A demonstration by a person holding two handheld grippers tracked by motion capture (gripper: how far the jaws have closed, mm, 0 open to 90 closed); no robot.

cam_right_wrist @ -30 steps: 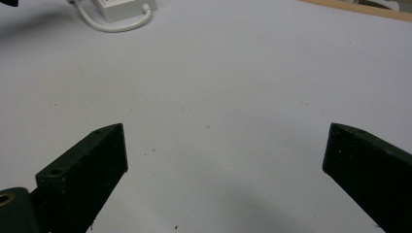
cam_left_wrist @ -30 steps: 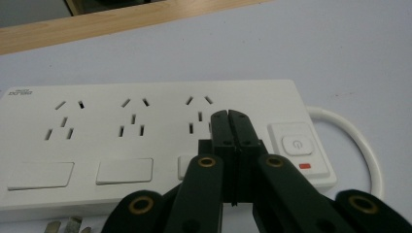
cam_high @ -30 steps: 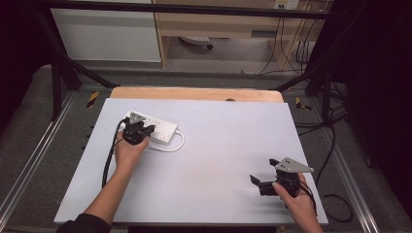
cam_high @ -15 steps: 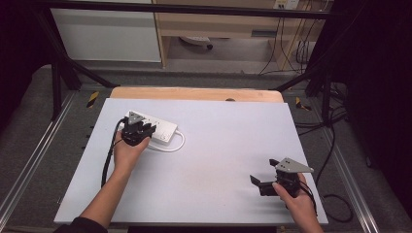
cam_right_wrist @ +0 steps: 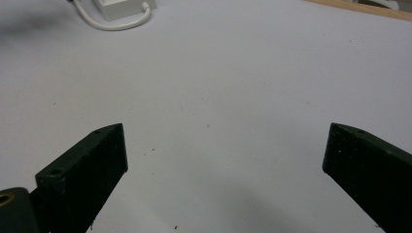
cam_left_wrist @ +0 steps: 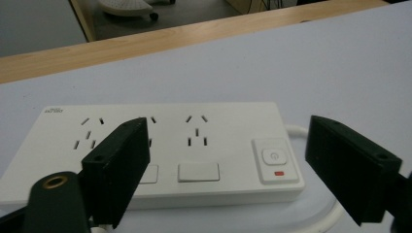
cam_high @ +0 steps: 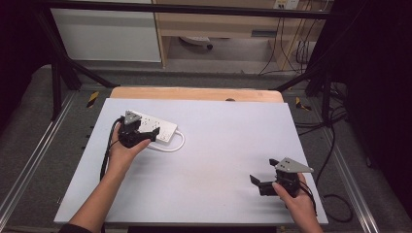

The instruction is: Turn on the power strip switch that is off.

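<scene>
A white power strip (cam_high: pixel 163 129) lies flat at the far left of the white table (cam_high: pixel 218 145), its white cable (cam_high: pixel 177 145) looping beside it. My left gripper (cam_high: pixel 147 137) hovers at the strip's near side. In the left gripper view, the strip (cam_left_wrist: pixel 194 141) shows several sockets and a push switch (cam_left_wrist: pixel 272 160) with a red mark. The left gripper (cam_left_wrist: pixel 231 133) has just been opening, and its jaws stand wide with nothing pressed between them. My right gripper (cam_high: pixel 260 180) rests open near the front right edge. The right gripper (cam_right_wrist: pixel 223 141) has only bare tabletop between its jaws.
A wooden board (cam_high: pixel 194 93) borders the table's far edge. Metal rails (cam_high: pixel 29 165) run along both sides. Black cables (cam_high: pixel 335 145) hang off the right side onto the floor. The power strip's end (cam_right_wrist: pixel 121 6) and its cable (cam_right_wrist: pixel 111 22) appear at the top of the right gripper view.
The left gripper's jaws have spread apart at the power strip, and the left hand has barely shifted. The right hand and its gripper have stayed where they were.
</scene>
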